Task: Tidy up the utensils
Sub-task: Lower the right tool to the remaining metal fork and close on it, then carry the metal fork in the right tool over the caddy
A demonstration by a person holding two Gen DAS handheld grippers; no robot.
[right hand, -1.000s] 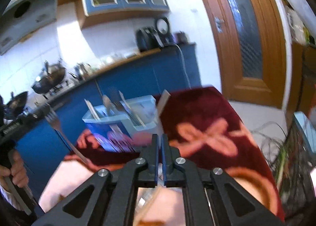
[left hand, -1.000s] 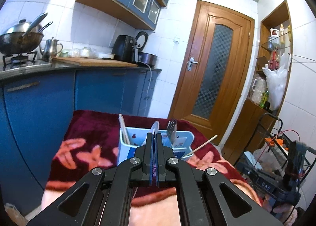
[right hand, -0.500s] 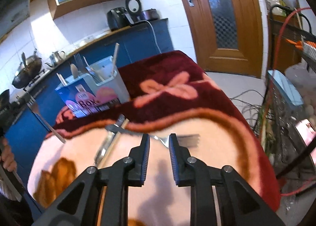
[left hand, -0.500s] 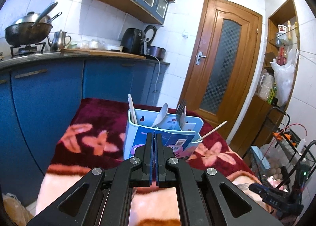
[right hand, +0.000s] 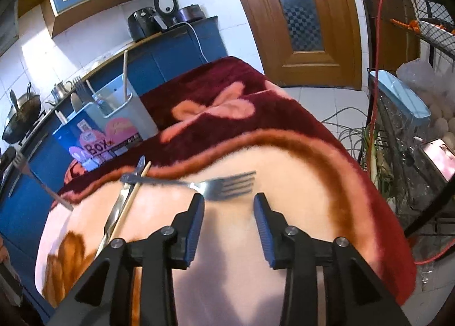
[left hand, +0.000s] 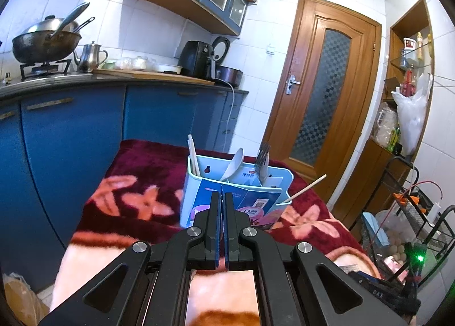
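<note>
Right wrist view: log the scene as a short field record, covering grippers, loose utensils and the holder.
right gripper: open, jaws just been opening, nothing between them, just short of the fork head
loose fork: flat on the blanket, tines toward the right
chopstick: lies beside a metal utensil, under the fork handle
utensil holder: upright, already holds spoon, fork, chopsticks
left gripper: shut; holds a second fork, seen at frame left

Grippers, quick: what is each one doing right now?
Left gripper: shut, gripping a fork.
Right gripper: open, just been opening, empty, above another fork.
</note>
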